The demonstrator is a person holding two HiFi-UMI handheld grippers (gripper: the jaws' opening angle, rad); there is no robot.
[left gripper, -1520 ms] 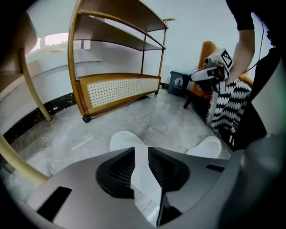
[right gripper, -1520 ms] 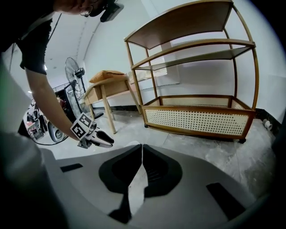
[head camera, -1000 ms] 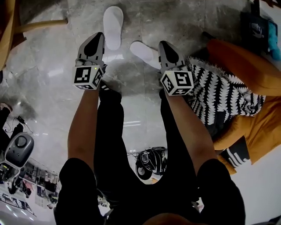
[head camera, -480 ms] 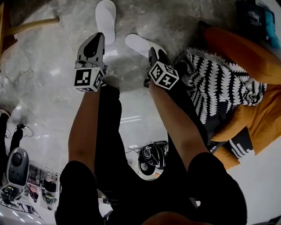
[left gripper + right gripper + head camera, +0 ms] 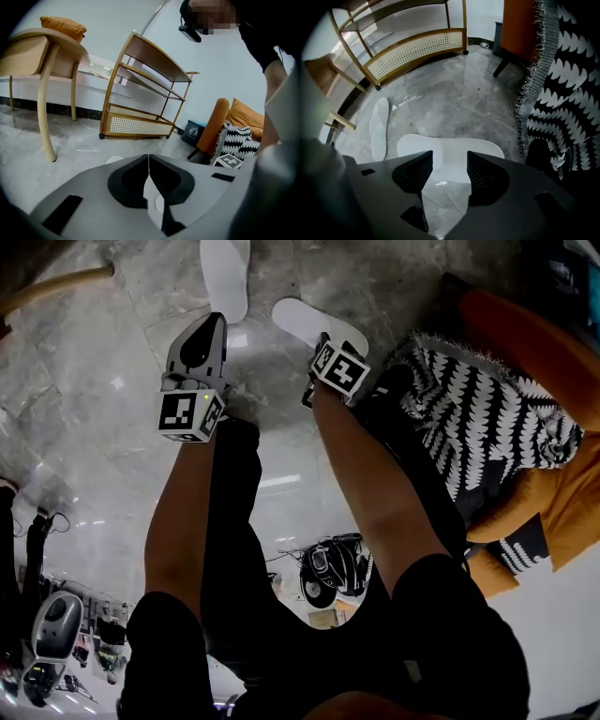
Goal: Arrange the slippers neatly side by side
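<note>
The right gripper (image 5: 449,163) is descending over the near right slipper (image 5: 440,143), its empty fingers (image 5: 415,171) just spreading. The slipper's long axis is lying across their gap; the left gripper (image 5: 148,159) is keeping its fingers pressed together.

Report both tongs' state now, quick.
Left tongs: shut, empty.
Right tongs: open, just been opening, nothing between them, above the flat white slipper.

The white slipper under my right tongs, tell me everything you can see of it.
The white slipper is plain and soft-looking with rounded ends, and it lies flat on the grey stone-look floor. It sits crosswise under the right tongs, whose jaws have just been opening and stand apart above it without gripping it. The other slipper lies apart to its left at an angle, not side by side. Only the floor visibly touches it.
</note>
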